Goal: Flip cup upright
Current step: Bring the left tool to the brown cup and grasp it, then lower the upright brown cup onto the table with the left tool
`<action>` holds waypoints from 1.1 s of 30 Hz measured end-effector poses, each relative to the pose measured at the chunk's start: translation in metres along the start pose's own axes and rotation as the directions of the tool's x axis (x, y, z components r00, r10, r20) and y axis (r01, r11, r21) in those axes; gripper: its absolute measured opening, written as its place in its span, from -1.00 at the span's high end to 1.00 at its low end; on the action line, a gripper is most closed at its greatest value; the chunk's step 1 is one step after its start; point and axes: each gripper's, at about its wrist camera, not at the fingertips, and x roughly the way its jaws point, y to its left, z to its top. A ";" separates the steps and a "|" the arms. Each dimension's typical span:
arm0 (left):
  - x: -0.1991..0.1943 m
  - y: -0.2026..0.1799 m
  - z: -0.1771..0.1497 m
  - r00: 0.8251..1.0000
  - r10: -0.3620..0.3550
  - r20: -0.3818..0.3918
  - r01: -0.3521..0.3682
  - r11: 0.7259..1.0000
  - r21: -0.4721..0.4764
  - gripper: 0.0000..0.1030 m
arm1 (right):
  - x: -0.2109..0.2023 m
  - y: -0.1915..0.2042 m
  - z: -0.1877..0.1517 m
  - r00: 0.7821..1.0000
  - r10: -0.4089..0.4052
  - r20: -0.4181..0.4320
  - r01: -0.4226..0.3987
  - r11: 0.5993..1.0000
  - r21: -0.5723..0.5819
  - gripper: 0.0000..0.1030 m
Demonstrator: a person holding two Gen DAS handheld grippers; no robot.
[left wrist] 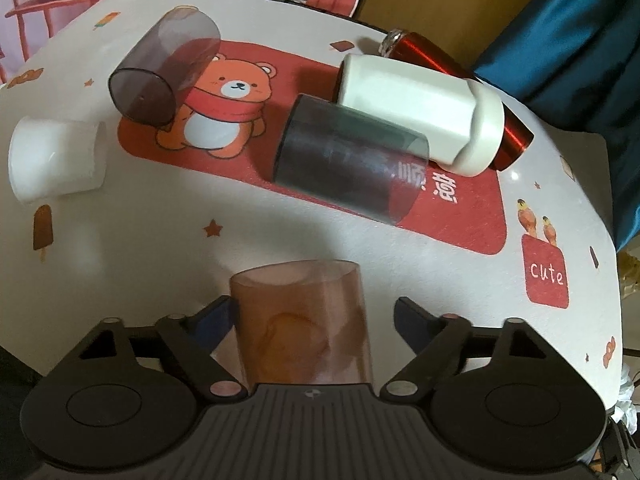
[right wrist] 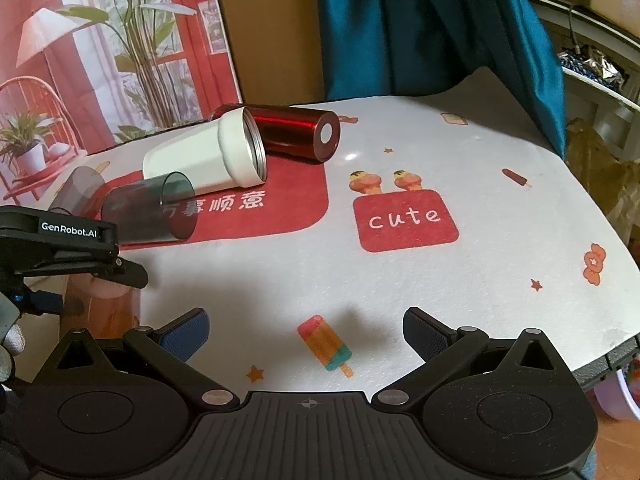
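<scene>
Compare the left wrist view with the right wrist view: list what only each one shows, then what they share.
Only the left wrist view shows the small white cup lying on its side, the bear print, and the left gripper with its fingers apart, either side of the orange translucent cup.

Only the right wrist view shows the right gripper, open over the popsicle print, and the shelving behind.

Both show the white tumbler, red metal cup, grey translucent cup, all lying down.

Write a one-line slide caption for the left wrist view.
Left tool open around an upright orange translucent cup, with five more cups lying on their sides on the bear-print tablecloth.
</scene>
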 end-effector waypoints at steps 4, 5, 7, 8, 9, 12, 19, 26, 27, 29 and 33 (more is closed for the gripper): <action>-0.004 0.008 -0.006 0.999 -0.032 0.019 0.031 0.999 0.015 -0.38 | -0.001 0.000 0.000 1.000 -0.001 0.001 0.001 1.000 0.001 -1.00; -0.006 0.012 -0.008 0.999 -0.042 0.019 0.042 0.999 0.005 -0.38 | -0.001 0.000 0.000 1.000 -0.001 0.001 0.001 1.000 0.001 -1.00; -0.009 0.021 -0.012 0.998 -0.059 0.009 0.059 0.998 -0.011 -0.38 | -0.001 0.000 0.000 1.000 -0.001 0.000 0.001 1.000 0.001 -0.99; -0.012 0.025 -0.013 0.998 -0.065 0.005 0.065 0.998 -0.019 -0.38 | -0.001 0.000 0.000 1.000 0.000 0.000 0.000 1.000 0.000 -1.00; -0.016 0.031 -0.015 0.997 -0.076 0.004 0.076 0.997 -0.029 -0.38 | -0.001 0.000 0.000 1.000 0.000 0.000 0.000 1.000 -0.001 -1.00; -0.032 0.046 -0.019 0.994 -0.106 0.023 0.108 0.993 -0.052 -0.37 | -0.001 0.001 -0.001 1.000 0.003 0.000 -0.003 1.000 -0.009 -1.00; -0.075 0.064 -0.028 0.982 -0.036 0.187 0.029 0.999 0.043 -0.37 | 0.000 0.008 -0.002 1.000 0.000 -0.010 0.000 1.000 -0.029 -1.00; -0.075 0.083 -0.011 0.956 0.074 0.285 -0.073 0.997 -0.014 -0.36 | -0.001 0.017 -0.003 1.000 -0.004 -0.011 0.003 0.998 -0.063 -0.99; -0.074 0.083 -0.009 0.950 0.092 0.299 -0.093 0.996 -0.008 -0.37 | -0.001 0.017 -0.003 1.000 -0.005 -0.011 0.005 0.998 -0.066 -1.00; -0.072 0.080 -0.006 0.936 0.128 0.329 -0.139 0.990 0.010 -0.37 | -0.001 0.017 -0.003 1.000 -0.009 -0.012 0.008 0.998 -0.066 -1.00; -0.069 0.076 -0.006 0.931 0.138 0.338 -0.158 0.987 0.033 -0.37 | 0.000 0.017 -0.003 1.000 -0.014 -0.017 0.012 0.998 -0.067 -0.99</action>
